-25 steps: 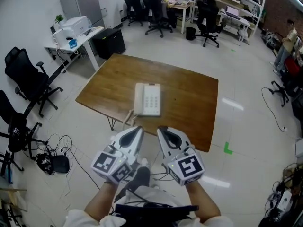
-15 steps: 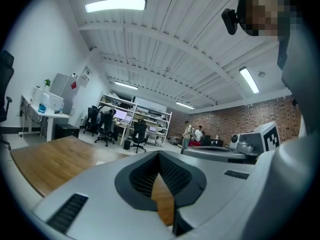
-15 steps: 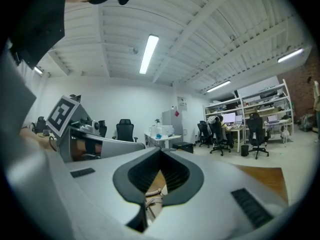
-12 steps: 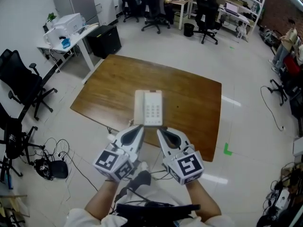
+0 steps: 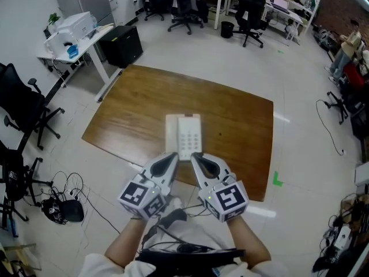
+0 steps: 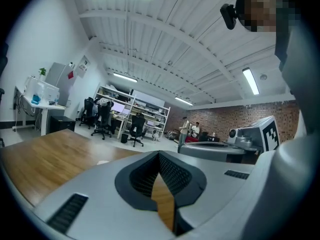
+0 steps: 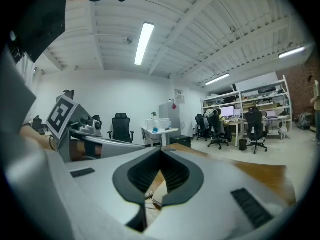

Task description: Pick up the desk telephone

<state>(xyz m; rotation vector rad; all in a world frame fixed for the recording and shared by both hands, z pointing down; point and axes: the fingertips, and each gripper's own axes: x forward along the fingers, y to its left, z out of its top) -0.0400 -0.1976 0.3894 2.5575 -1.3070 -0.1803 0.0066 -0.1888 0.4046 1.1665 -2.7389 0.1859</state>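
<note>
White tiled office floor surrounds a brown wooden counter (image 5: 230, 120). Black office chairs (image 5: 23, 105) stand at the left, and a white desk (image 5: 95, 39) carrying a printer (image 5: 72, 25) stands beyond the far left corner. Near the counter's middle lies the cream desk telephone (image 5: 183, 133), flat, with its handset (image 5: 172, 133) in the cradle on the left side and the keypad (image 5: 190, 137) on the right.

Both tools are side by side, their tips at either side of the phone's near end, and no contact with it shows. The left hand-held gripper (image 5: 172, 154) has its jaws pressed together with nothing between them. In its own view only wood grain shows through the gap behind the tips. The right hand-held gripper (image 5: 195, 154) is likewise pressed together and empty, and a bit of coiled cord (image 7: 148, 194) shows through its gap. A green tape mark (image 5: 278, 181) sits on the floor to the right.
</note>
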